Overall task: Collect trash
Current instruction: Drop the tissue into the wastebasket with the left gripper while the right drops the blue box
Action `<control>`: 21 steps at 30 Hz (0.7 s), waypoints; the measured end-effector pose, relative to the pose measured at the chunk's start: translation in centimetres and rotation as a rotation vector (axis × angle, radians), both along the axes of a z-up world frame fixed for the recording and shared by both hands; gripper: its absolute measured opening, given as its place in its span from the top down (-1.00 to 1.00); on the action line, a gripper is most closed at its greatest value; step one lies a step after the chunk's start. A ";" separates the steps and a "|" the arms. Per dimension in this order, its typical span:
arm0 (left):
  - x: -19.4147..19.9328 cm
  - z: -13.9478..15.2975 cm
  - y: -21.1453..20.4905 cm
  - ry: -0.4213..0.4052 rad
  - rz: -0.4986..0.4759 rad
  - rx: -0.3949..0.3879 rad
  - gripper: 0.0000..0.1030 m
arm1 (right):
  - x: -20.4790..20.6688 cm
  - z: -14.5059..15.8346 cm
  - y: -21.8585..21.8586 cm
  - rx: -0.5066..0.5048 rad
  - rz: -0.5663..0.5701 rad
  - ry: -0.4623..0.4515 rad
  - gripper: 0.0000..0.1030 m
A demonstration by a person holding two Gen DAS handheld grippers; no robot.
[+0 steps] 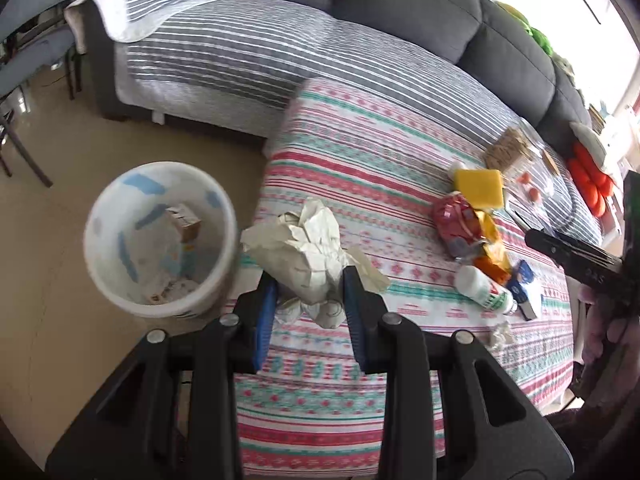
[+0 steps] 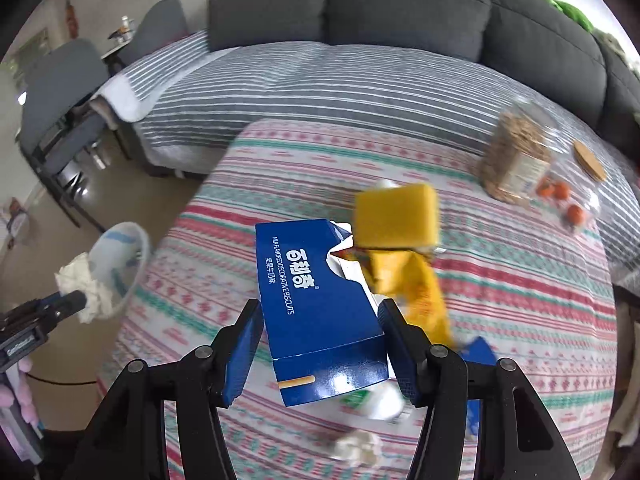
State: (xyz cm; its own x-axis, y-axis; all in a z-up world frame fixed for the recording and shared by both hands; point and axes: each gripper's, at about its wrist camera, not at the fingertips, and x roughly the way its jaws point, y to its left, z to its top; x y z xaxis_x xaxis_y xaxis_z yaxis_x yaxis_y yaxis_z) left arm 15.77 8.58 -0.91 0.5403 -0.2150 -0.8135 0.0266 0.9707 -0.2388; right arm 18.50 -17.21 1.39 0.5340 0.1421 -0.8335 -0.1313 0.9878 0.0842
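My left gripper [image 1: 310,276] is shut on a crumpled white paper bag [image 1: 304,248], held above the table's left edge beside the white bin [image 1: 160,312]. The bin holds a small carton and paper scraps. In the right wrist view my right gripper [image 2: 320,312] is shut on a torn blue biscuit box [image 2: 316,304], lifted above the patterned tablecloth [image 2: 200,280]. Under it lie a white bottle [image 2: 380,400] and a small paper wad [image 2: 356,446]. That view also shows the left gripper [image 2: 78,300] with its paper bag [image 2: 88,288] at the bin [image 2: 120,260].
A yellow sponge [image 2: 394,216], a yellow wrapper [image 2: 420,292] and a red wrapper [image 1: 456,220] lie mid-table. A cereal jar [image 2: 516,160], a cork lid [image 2: 588,160] and small tomatoes [image 2: 560,196] stand at the far right. A grey sofa [image 2: 400,12] runs behind; chairs [image 2: 60,92] stand left.
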 end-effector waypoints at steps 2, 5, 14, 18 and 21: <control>0.1 -0.2 0.9 0.000 0.019 0.004 0.33 | 0.3 -0.2 1.4 -0.003 0.026 0.000 -0.17; 0.3 -0.5 2.6 -0.008 0.045 0.019 0.32 | 0.6 -0.6 4.1 -0.008 0.068 0.001 -0.17; 1.1 -1.9 6.5 -0.013 0.102 0.063 0.32 | 1.2 -2.2 8.8 -0.020 0.135 0.021 -0.18; 1.3 -2.2 8.1 -0.034 0.121 0.081 0.19 | 1.4 -2.9 10.1 -0.016 0.151 0.031 -0.18; 1.4 -2.3 8.7 -0.043 0.129 0.106 -0.45 | 1.6 -3.5 11.4 -0.018 0.162 0.036 -0.18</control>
